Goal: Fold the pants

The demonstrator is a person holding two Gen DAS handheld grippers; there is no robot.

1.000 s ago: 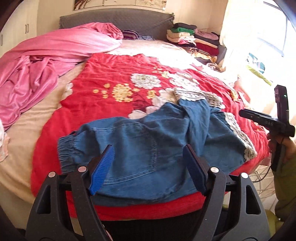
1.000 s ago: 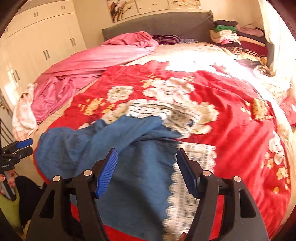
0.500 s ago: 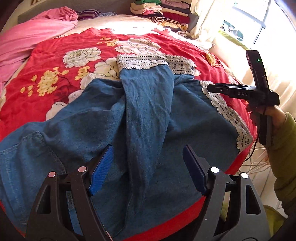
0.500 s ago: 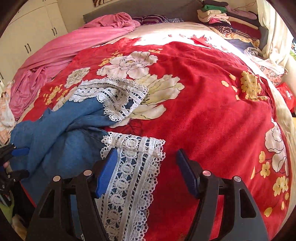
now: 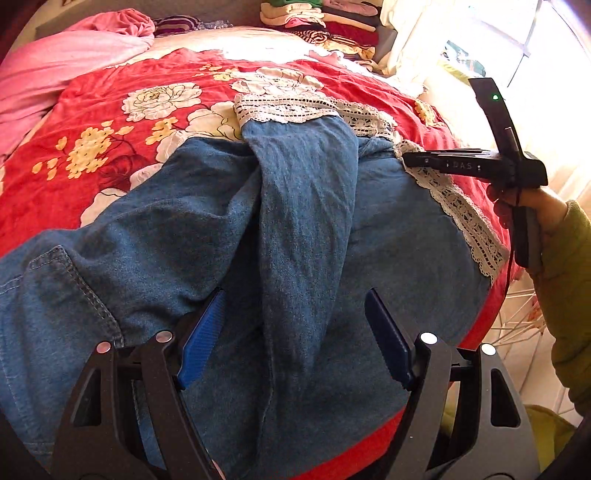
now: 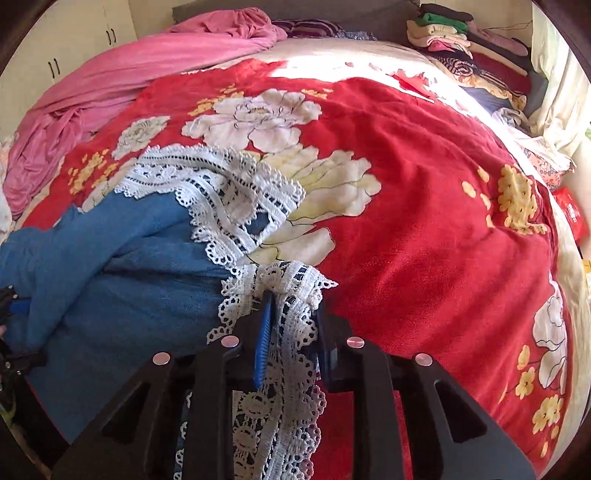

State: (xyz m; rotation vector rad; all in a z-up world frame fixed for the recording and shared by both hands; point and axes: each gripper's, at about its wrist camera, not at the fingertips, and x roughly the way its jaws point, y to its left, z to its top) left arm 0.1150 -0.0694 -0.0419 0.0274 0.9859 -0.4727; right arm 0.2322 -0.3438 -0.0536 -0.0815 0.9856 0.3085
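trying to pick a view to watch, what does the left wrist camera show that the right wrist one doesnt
Left wrist only: the left gripper open over the jeans, the pocket seam, and the hand holding the other gripper.

Right wrist only: the right gripper, its jaws just closed on the lace hem, and the wardrobe doors.

Both: jeans, red flowered blanket, pink sheet, stacked clothes.

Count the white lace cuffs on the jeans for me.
2. One lace cuff lies farther up the red floral blanket, ending the leg folded across the jeans. The other lace cuff is near the bed's edge, pinched in the right tongs.
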